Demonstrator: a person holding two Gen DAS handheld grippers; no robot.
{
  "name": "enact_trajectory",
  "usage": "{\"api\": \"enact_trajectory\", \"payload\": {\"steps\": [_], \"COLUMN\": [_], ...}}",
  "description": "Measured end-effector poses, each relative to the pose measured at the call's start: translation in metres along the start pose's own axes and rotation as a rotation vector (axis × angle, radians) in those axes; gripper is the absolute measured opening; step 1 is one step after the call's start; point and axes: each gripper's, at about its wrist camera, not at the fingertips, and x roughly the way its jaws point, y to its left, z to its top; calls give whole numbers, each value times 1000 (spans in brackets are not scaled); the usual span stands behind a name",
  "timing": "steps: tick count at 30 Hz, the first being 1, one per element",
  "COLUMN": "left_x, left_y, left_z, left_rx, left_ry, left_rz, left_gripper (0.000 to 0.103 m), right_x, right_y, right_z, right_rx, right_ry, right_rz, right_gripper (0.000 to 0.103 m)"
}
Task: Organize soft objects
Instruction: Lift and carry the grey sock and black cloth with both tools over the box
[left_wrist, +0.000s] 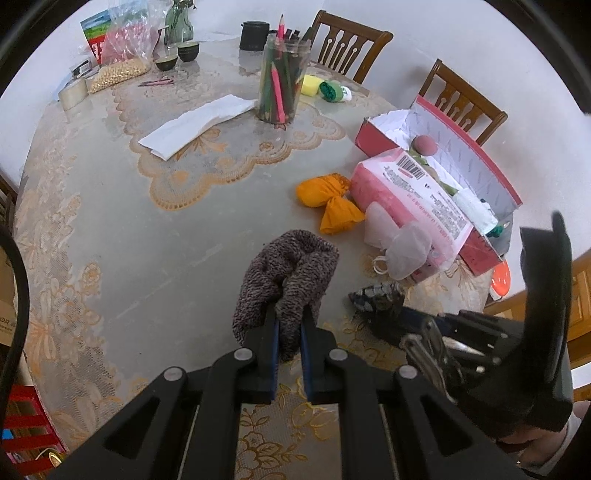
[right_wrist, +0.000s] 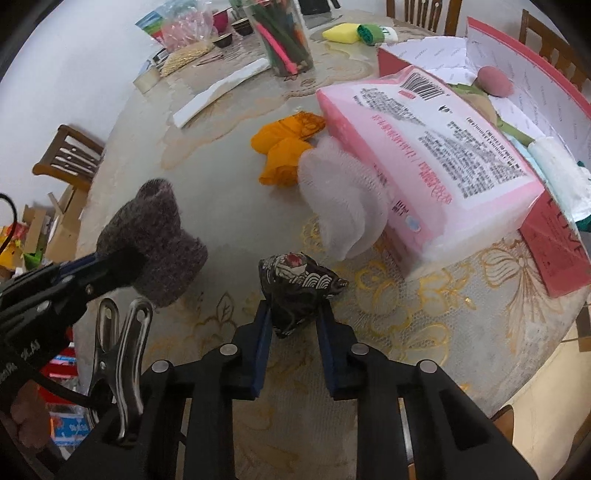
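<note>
On the table edge nearest the person: both grippers are loaded, side by side, above the lace cloth.
Left gripper (left_wrist: 290, 325): clenched on the knitted grey-brown piece (left_wrist: 291, 273), pinched at a fold near its lower middle; the rest bulges up and flops to the left.
Right gripper (right_wrist: 295, 321): clamped on the dark patterned pouch (right_wrist: 299, 284), taken at its narrow lower end, just off the cloth as far as I can judge.
Handling, knit: light, limp, grippy wool; it will sag and swing, so a hold near the bulk beats a hold on a corner.
Handling, pouch: small and squashy, probably filled; its printed fabric looks smoother, so a deeper bite seems wise.
Likely goal: the red box (left_wrist: 491, 254), open at the right, with a pink ball (left_wrist: 426, 144) and other soft things inside; the pink tissue pack (right_wrist: 424, 147) leans across its near wall and narrows the entry.
Loose nearby: orange cloth bundle (left_wrist: 328, 199) and pale mesh puff (right_wrist: 343, 206), touching the pack.
Surface: round table (left_wrist: 129, 258) under a glossy cover with gold floral lace; slick, so things slide.
Room: wooden chairs (left_wrist: 351, 48) at the far rim, pencil jar (left_wrist: 282, 79), folded white paper (left_wrist: 199, 123), white wall behind.
</note>
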Motion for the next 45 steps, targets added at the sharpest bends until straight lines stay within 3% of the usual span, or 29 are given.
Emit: {"api": "enact_trajectory", "payload": {"steps": [10,18,32,45], "left_x": [-6,-9,-2,4], "left_y": [-13,-29,-89,-148], "left_z": [-2,-7,-14,-7], "left_rx": [42,98,243,355], "left_ry": [5,34,111,119], "left_rz": [-8,-14,-140,-215], "left_gripper": [10,10,10,10], "right_x": [-16,-34,-67,-108], "right_y": [3,-15,-60,-116], "right_z": [-9,-20,-39,-47], "right_rx": [-35,14,121,231], "right_ry": [-21,-46,-88,-155], "right_rz": [34,33,-27,-90], "right_gripper": [24,24,24,24]}}
